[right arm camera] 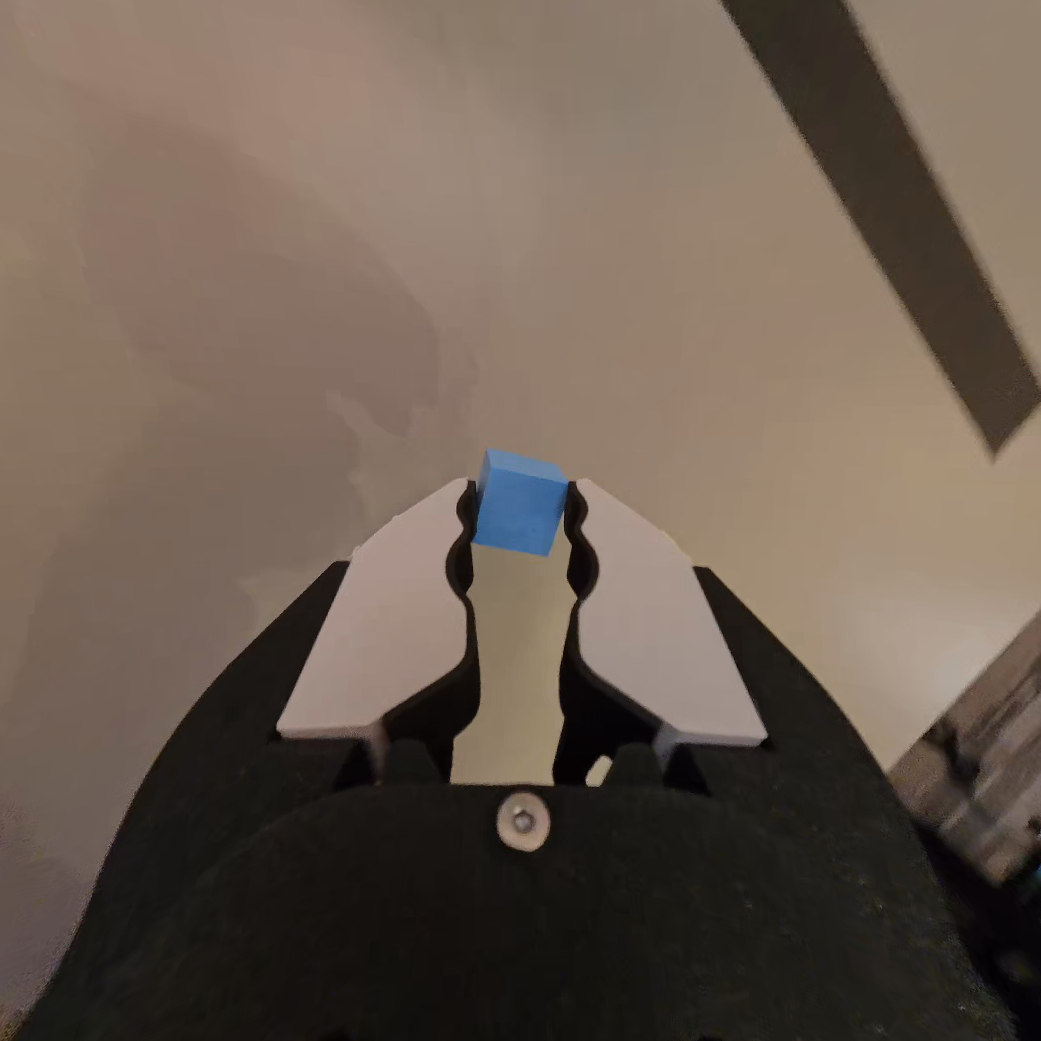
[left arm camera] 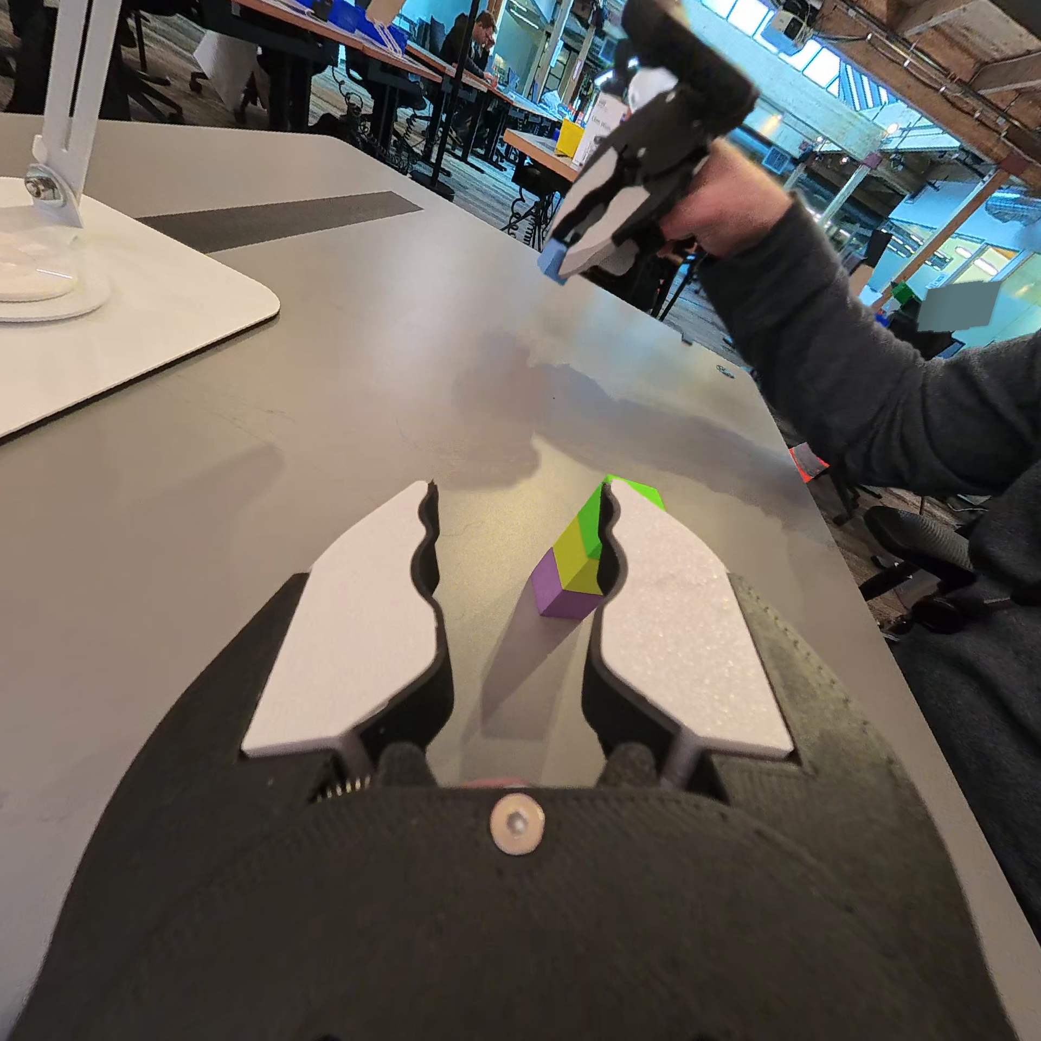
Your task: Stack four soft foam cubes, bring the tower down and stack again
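A tower of three foam cubes stands on the grey table (left arm camera: 338, 450) in the left wrist view: purple (left arm camera: 549, 588) at the bottom, yellow (left arm camera: 572, 549) in the middle, green (left arm camera: 588, 518) on top. My left gripper (left arm camera: 519, 487) is open and empty. The tower shows between its fingers, close to the right finger (left arm camera: 648, 552), which hides part of it. My right gripper (right arm camera: 519, 490) is shut on a blue cube (right arm camera: 521, 507), tilted between the pads. It also shows in the left wrist view (left arm camera: 569, 253), raised high above the table, with the blue cube (left arm camera: 555, 262) at its tips.
A white stand with a flat base (left arm camera: 112, 338) sits at the table's left. A dark strip (left arm camera: 281, 217) crosses the far tabletop. The table's edge runs along the right, with a person's sleeve (left arm camera: 845, 366) and an office chair (left arm camera: 912, 557) beyond it.
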`<state>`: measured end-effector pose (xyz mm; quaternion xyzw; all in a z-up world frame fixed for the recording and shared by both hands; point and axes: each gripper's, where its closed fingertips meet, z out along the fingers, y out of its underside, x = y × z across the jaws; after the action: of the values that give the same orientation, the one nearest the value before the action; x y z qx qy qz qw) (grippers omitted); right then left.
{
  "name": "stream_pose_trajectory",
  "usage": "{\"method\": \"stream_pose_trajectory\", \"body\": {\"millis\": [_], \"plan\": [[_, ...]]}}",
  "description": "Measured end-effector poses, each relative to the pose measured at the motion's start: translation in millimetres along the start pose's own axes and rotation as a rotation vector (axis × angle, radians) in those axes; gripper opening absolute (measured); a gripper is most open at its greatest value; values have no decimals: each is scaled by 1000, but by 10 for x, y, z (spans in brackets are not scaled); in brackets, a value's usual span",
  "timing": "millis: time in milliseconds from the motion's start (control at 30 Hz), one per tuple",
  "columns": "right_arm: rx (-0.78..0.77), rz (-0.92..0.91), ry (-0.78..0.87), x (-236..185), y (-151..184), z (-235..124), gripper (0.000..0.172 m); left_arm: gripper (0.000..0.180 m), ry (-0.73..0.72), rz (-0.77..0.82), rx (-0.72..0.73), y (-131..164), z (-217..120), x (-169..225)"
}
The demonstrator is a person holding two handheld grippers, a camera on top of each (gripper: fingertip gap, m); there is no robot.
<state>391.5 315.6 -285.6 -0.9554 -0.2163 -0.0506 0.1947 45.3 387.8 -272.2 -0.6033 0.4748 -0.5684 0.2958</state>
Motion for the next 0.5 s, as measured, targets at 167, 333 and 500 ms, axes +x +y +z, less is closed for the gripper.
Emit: {"method": "stream_pose_trajectory", "body": {"millis": [167,333,500], "plan": [[160,-360,-148,-1140,-980,-329,29,54,0,1,0,0,-1,1],[244,-668,-351,-2240,-1522,-517,29,54,5,3,3,-3,-4,9],[211,-829,-410,-2718,-1700,-494,29,54,11,0,6,-6,-8,13]]}}
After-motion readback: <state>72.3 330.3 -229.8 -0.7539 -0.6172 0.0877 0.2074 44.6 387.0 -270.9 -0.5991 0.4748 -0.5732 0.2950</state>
